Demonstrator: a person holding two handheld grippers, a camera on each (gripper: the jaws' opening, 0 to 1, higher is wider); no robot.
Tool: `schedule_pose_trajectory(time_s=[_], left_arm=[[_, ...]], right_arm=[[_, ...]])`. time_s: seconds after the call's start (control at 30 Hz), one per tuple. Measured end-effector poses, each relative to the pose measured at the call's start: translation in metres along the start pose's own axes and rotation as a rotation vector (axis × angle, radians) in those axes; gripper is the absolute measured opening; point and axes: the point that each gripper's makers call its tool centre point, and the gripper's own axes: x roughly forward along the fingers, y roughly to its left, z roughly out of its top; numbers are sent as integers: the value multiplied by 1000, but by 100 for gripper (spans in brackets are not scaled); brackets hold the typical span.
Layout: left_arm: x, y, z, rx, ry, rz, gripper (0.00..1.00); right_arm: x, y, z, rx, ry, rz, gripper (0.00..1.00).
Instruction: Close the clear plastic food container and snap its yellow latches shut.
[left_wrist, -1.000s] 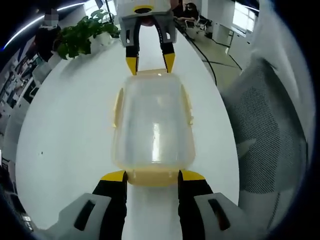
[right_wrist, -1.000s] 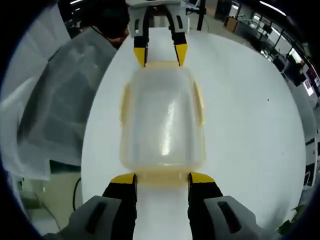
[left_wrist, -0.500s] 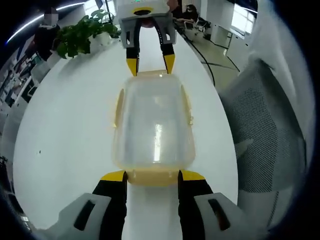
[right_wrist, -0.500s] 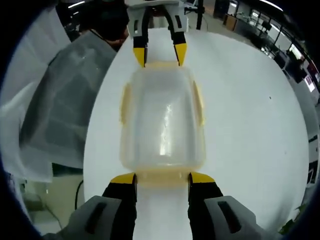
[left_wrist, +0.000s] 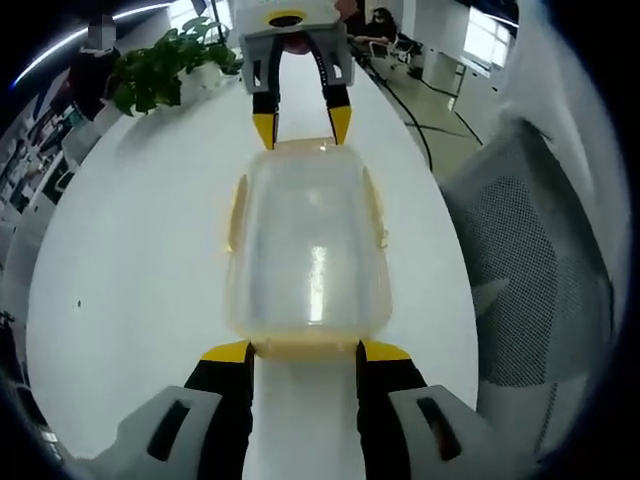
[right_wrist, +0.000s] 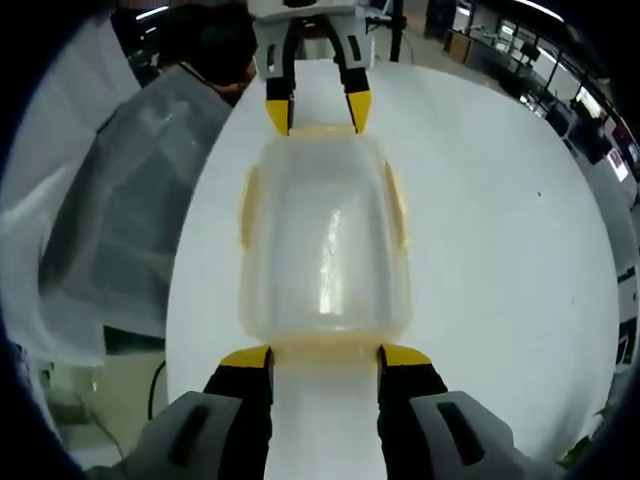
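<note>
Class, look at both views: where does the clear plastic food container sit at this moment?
The clear plastic food container lies on the white table, between the two tongs: left tongs at one short end, right tongs at the opposite end.

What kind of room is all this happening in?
Most likely an open-plan office. A mesh-backed office chair stands beside the white table, a potted plant sits at the table's far end, and more desks fill the background.
</note>
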Motion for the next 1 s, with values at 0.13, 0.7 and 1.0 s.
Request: schedule_pose_trajectory(time_s=[0.13, 0.7, 1.0], left_arm=[[2, 2, -6, 49, 36, 36, 41], [-28, 12, -5, -397, -147, 169, 41], [-26, 18, -4, -742, -189, 242, 39]], right_arm=[[1, 3, -6, 19, 15, 3, 46], [-43, -11, 16, 470, -240, -214, 43], [-35, -17, 12, 812, -280, -294, 41]])
